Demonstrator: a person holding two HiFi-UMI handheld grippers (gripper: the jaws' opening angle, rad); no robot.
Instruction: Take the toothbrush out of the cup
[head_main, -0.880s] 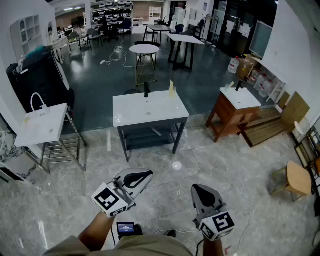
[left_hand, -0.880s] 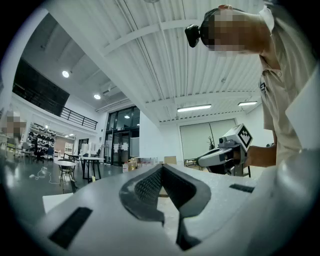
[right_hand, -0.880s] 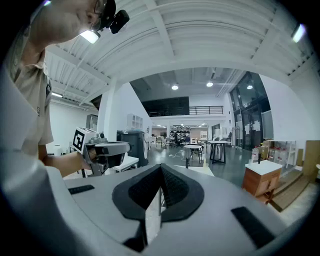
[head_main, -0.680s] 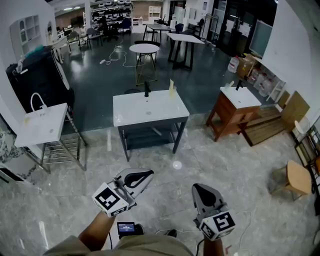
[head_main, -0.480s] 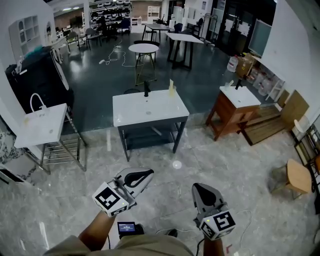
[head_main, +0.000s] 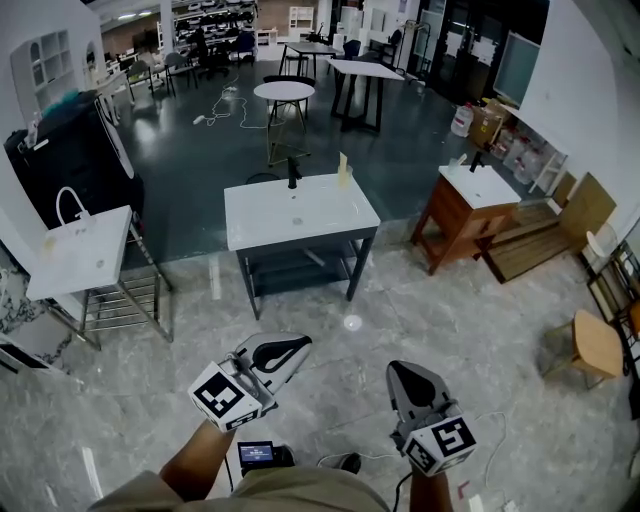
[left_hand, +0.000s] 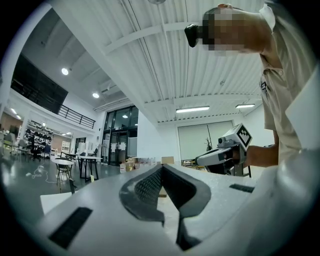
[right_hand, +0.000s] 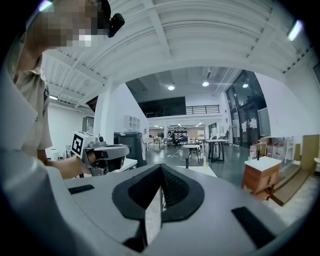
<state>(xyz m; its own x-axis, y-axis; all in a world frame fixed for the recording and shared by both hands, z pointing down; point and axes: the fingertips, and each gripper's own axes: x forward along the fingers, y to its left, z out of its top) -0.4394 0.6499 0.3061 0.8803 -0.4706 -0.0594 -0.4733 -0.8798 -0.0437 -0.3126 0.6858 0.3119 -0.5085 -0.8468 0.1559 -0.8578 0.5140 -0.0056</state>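
Left tool (head_main: 298, 346) and right tool (head_main: 404, 372) both closed, empty. Likely cup (head_main: 343, 172) on far rim of white counter (head_main: 300, 228), well apart; toothbrush too small to see. Expect light, stiff, slippery: grip handle above cup's rim

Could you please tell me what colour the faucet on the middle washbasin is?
Black faucet, best in the head view.

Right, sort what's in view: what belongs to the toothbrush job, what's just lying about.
Job: left gripper, shut; right gripper, shut; pale cup-like item, too small to confirm, on white washbasin.
Lying about: wooden vanity; round table; wooden stool; basin on metal rack.
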